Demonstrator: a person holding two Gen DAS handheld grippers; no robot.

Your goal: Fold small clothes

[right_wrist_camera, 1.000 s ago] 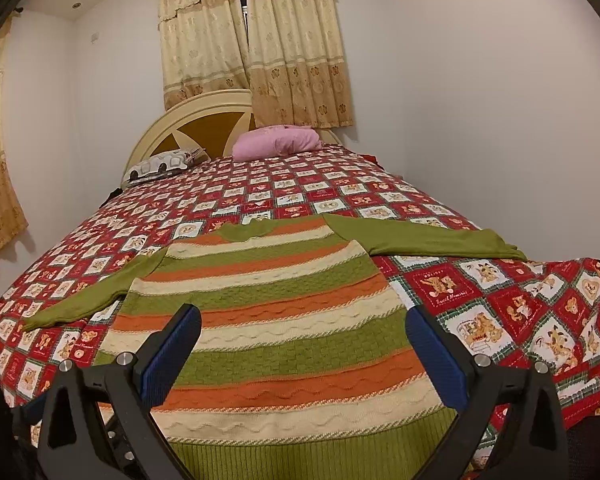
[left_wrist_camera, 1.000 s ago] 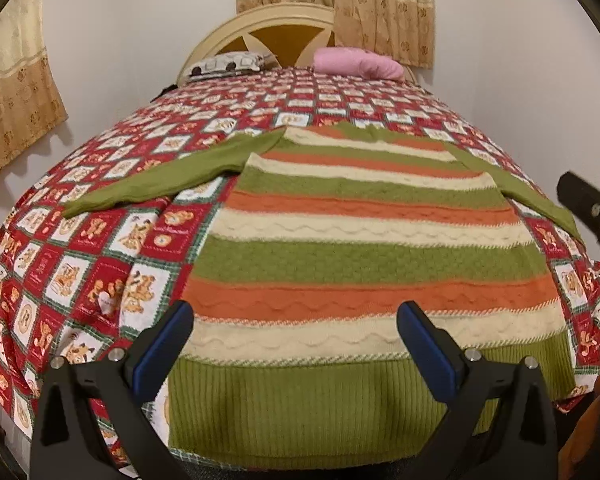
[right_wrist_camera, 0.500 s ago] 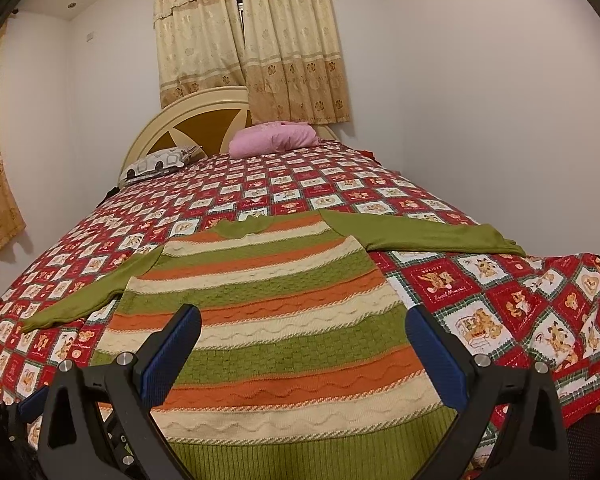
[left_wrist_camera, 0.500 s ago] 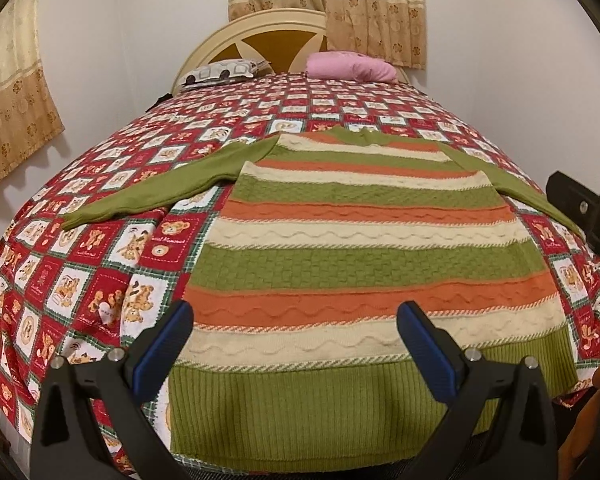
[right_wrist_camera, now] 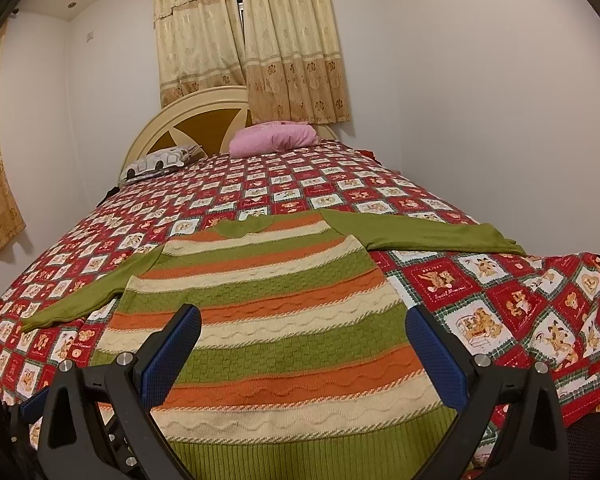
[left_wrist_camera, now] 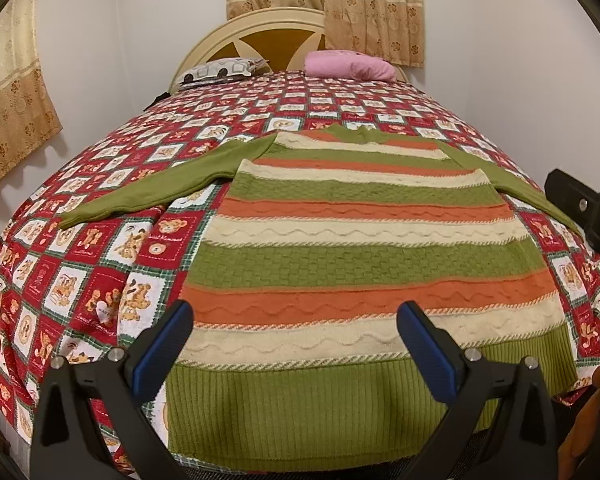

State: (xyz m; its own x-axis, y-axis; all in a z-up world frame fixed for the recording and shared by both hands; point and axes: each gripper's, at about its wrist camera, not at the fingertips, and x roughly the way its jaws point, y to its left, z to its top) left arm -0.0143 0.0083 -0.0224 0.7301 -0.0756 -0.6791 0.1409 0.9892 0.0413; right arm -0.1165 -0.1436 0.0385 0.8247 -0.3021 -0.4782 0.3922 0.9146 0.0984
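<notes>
A striped sweater [left_wrist_camera: 360, 248] in green, orange and cream lies flat on the bed, hem toward me, both green sleeves spread out to the sides. My left gripper [left_wrist_camera: 293, 332] hovers open above the ribbed hem, with nothing between its blue pads. In the right wrist view the same sweater [right_wrist_camera: 267, 320] fills the near bed, its right sleeve [right_wrist_camera: 428, 234] stretched toward the wall. My right gripper [right_wrist_camera: 302, 344] is open over the lower stripes and holds nothing. Part of the right gripper's black body [left_wrist_camera: 584, 204] shows at the right edge of the left wrist view.
The bed wears a red patchwork quilt [left_wrist_camera: 99, 272] with bear prints. A pink pillow [right_wrist_camera: 275, 138] and a patterned pillow [right_wrist_camera: 159, 162] rest by the cream headboard [left_wrist_camera: 259, 36]. A white wall [right_wrist_camera: 480, 120] runs close along the bed's right side. Curtains [right_wrist_camera: 251, 32] hang behind.
Both grippers have drawn back and tilted up slightly, so the sweater sits lower and farther in both views. The sweater has not moved, and both grippers stay open.
</notes>
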